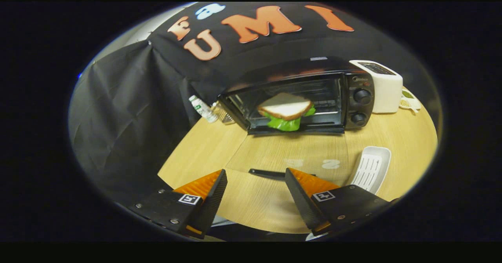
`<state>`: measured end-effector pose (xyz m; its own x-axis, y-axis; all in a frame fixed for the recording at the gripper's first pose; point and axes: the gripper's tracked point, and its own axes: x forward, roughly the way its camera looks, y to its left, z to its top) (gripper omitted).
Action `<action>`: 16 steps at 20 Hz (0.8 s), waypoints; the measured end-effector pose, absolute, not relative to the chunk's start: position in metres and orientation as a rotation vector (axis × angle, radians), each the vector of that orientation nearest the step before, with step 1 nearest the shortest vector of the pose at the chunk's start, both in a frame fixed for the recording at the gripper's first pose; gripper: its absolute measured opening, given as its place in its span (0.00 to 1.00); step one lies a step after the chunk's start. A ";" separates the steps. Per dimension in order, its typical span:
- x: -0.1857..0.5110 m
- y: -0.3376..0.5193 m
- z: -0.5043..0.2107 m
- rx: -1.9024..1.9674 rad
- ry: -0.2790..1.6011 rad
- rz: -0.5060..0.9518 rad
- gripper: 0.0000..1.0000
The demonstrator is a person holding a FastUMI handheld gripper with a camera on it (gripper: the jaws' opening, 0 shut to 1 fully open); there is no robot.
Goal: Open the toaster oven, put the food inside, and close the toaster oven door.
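The hand-held gripper (255, 190) is released: its two fingers stand wide apart with nothing between them, held above the pale wood-grain tabletop (392, 137). Just ahead of the fingers lies the toaster oven's lowered glass door (290, 157), nearly flat and see-through, with its slim black handle (266, 173) at the near edge, just ahead of the gap between the fingers and nearer the right-hand one. Beside the right-hand finger sits a white ribbed plastic tray (372, 169). Beyond the door stands the black toaster oven (353, 78) with two round knobs; inside its cavity rests the food, a sandwich of white bread with green lettuce (286, 112). The loading step therefore appears complete, and closing the door appears to be the step in hand. The next move calls for bringing a finger under or onto the handle and swinging the door up until it seats. Behind the oven, a white boxy appliance (386, 86) and a small white bottle (202, 108) are partly hidden; the objects beside each are too small to identify.
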<state>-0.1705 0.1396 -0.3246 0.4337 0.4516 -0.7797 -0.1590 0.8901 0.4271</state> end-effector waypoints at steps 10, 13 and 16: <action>-0.190 0.123 -0.384 0.186 1.244 0.224 0.89; -0.186 0.121 -0.399 0.167 1.274 0.179 0.89; -0.183 0.124 -0.409 0.150 1.288 0.181 0.89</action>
